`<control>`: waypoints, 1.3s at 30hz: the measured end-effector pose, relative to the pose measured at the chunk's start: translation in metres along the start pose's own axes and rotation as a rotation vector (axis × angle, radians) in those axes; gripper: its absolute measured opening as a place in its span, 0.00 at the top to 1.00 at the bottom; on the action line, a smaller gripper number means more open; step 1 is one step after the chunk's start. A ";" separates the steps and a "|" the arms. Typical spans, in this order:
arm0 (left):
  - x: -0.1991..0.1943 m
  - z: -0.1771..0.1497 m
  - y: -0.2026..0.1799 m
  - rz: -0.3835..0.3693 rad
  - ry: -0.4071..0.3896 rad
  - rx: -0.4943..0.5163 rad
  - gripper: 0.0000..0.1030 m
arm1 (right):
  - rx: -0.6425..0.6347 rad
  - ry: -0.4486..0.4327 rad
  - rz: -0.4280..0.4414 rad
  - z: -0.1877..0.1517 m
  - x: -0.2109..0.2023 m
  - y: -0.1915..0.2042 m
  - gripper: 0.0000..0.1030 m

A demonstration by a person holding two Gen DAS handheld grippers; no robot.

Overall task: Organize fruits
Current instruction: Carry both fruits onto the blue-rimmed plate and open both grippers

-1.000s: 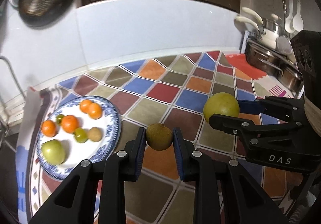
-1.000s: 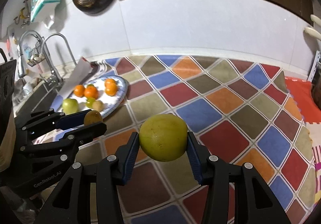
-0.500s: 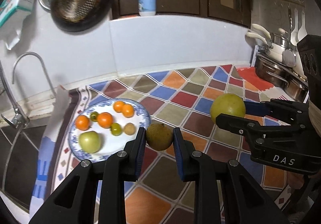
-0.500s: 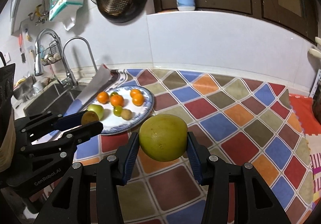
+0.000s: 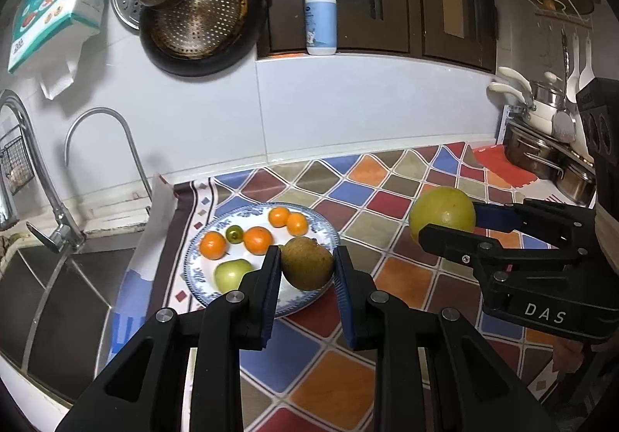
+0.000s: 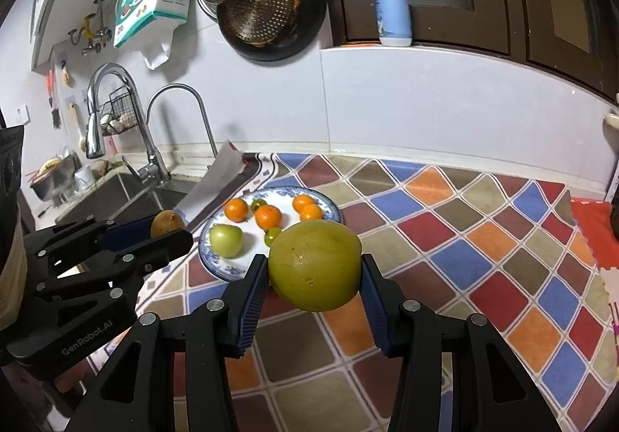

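Note:
My left gripper [image 5: 307, 267] is shut on a small brown fruit [image 5: 306, 262] and holds it in the air over the near edge of a blue-rimmed plate [image 5: 197, 275]. The plate holds several small oranges [image 5: 258, 239], a green apple [image 5: 232, 275] and small green fruits. My right gripper [image 6: 314, 271] is shut on a large yellow-green fruit [image 6: 315, 263], held above the checkered mat to the right of the plate [image 6: 332, 205]. The right gripper [image 5: 445, 225] also shows in the left wrist view, and the left gripper [image 6: 170, 227] in the right wrist view.
A colourful checkered mat [image 5: 387, 200] covers the counter. A sink [image 5: 50, 300] with a faucet [image 5: 96, 145] lies left of the plate. Pans [image 5: 201, 18] hang on the wall, a pump bottle [image 5: 320, 16] stands on a ledge. Pots [image 5: 541, 157] stand at the right.
Both grippers have risen and pulled back with their fruits. The plate now sits right behind the left gripper's fruit, and the sink and wall have come into view.

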State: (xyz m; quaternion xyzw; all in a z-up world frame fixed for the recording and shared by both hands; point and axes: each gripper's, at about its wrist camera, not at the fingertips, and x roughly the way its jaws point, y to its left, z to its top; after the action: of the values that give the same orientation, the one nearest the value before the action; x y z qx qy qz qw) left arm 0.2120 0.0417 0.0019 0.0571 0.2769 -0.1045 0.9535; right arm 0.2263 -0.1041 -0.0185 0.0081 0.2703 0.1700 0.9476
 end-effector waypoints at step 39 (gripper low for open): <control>0.062 0.014 0.092 -0.005 0.028 0.001 0.73 | 0.014 0.021 -0.017 0.041 0.089 0.050 0.54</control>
State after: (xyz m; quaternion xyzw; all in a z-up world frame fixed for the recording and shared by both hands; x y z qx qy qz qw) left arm 0.2911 0.1181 -0.0150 0.0582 0.2905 -0.1063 0.9492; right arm 0.3026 -0.0248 -0.0235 0.0105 0.2813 0.1601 0.9461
